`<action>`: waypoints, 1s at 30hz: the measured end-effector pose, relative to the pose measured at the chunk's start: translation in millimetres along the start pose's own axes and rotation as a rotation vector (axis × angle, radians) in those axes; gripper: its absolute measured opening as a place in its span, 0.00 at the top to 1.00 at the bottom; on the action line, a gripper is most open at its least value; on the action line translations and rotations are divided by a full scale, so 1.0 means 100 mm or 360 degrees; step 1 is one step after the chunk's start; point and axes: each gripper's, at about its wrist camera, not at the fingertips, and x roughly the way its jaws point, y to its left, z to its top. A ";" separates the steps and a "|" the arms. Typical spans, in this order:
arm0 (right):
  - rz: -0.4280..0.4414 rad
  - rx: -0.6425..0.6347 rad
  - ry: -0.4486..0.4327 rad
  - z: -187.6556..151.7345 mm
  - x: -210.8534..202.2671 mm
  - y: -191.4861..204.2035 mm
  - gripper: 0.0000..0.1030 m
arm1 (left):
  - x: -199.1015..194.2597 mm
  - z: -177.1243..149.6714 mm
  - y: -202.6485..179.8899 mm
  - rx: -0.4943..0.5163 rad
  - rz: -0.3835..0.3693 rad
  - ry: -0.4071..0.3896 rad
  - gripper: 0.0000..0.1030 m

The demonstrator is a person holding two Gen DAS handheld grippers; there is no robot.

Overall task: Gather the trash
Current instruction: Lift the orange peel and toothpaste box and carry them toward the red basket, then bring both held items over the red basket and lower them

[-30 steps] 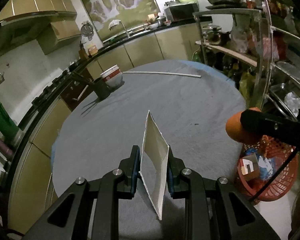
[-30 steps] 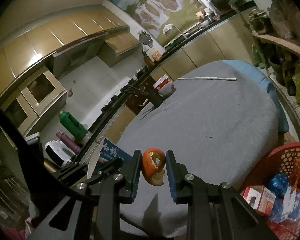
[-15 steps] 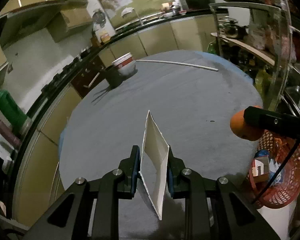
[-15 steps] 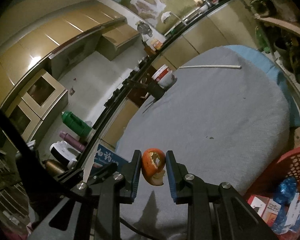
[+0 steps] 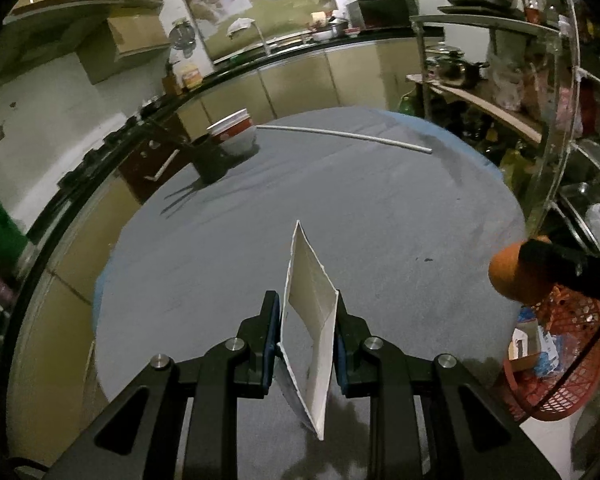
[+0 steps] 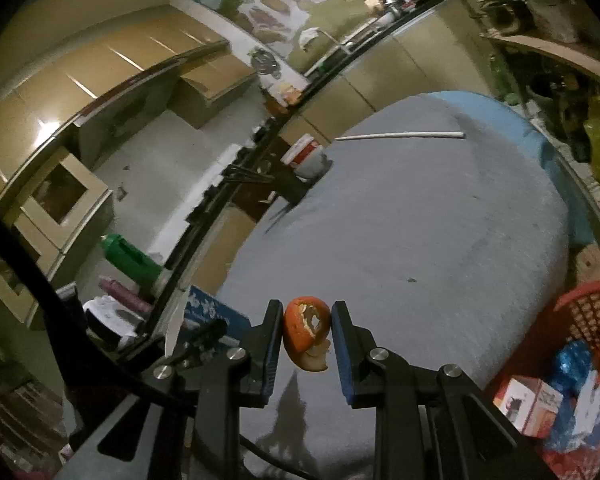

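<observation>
Left gripper [image 5: 307,334] clamped on a folded piece of white cardboard [image 5: 310,320], held upright between the blue pads, its torn lower corner hanging below the fingers. Right gripper [image 6: 306,338] pinched shut on a curl of orange peel [image 6: 306,334], white inner side facing the camera, a loose flap hanging under the grip. Below both, the round table [image 5: 380,216] under a grey cloth, almost bare: only a white rod [image 5: 346,134], a red-and-white bowl [image 5: 233,130] and a dark holder [image 5: 208,158] at the far edge. Beside the table, on the floor, the red plastic basket [image 6: 588,312] already with a small carton [image 6: 528,404] and blue wrappers inside. Seen from the left camera, the peel hovering right at the basket's rim, not clearly over the opening. Risk from here: releasing too early, so that the peel lands on the floor or the table edge; the hanging flap tearing off by itself; the light cardboard gliding sideways past the rim if dropped from high. Compared with one second earlier: same grips on both items, both cameras shifted across the table, the basket now lower and nearer in the right view.
</observation>
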 end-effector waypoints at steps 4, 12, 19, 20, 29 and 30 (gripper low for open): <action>-0.0101 -0.0020 -0.0010 -0.01 -0.05 0.07 0.74 | 0.03 0.05 0.01 -0.0002 -0.0088 -0.0035 0.75; -0.0188 -0.0058 -0.0030 0.00 -0.15 0.16 0.74 | 0.02 0.13 -0.04 0.0006 -0.0141 -0.0099 0.75; -0.0232 -0.0054 -0.0055 0.00 -0.30 0.10 0.74 | 0.03 0.14 -0.21 0.0052 -0.0173 -0.0086 0.75; -0.0238 -0.0050 -0.0063 -0.01 -0.33 0.09 0.74 | 0.02 0.14 -0.24 0.0061 -0.0171 -0.0090 0.75; -0.0267 -0.0001 -0.0121 -0.09 -0.56 -0.02 0.74 | -0.05 0.13 -0.43 0.0132 -0.0197 -0.0103 0.75; -0.0269 0.0002 -0.0126 -0.10 -0.59 -0.03 0.74 | -0.06 0.13 -0.44 0.0143 -0.0199 -0.0103 0.75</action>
